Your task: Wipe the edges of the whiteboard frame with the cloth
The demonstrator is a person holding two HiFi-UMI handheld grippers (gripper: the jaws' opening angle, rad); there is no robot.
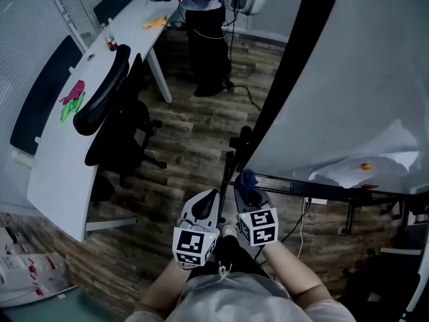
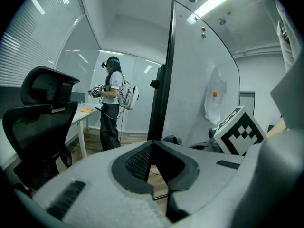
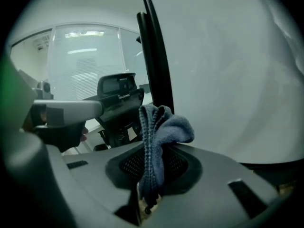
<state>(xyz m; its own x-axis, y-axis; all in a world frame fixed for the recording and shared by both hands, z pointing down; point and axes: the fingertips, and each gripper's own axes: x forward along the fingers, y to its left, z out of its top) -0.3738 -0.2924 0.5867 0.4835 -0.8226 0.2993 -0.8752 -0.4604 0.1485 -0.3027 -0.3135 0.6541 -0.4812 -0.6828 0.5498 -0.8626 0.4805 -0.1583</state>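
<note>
The whiteboard [image 1: 362, 72] stands at my right, its black side frame [image 1: 288, 86] running down towards both grippers. My right gripper [image 1: 244, 188] is shut on a blue-grey cloth [image 1: 247, 178], which bunches above the jaws just short of the frame's lower end. In the right gripper view the cloth [image 3: 159, 127] hangs folded between the jaws of the right gripper [image 3: 151, 151], with the frame [image 3: 154, 61] rising directly behind it. My left gripper [image 1: 214, 196] is beside the right one, shut and holding nothing. In the left gripper view the left gripper [image 2: 152, 145] points at the frame [image 2: 159, 103].
A black office chair [image 1: 114, 113] and a long white desk [image 1: 67, 146] stand to the left. Another person [image 1: 201, 19] stands at the desk's far end near an orange cloth [image 1: 155, 22]. A paper sheet [image 1: 365, 159] hangs on the board. A cable [image 1: 251, 99] lies on the floor.
</note>
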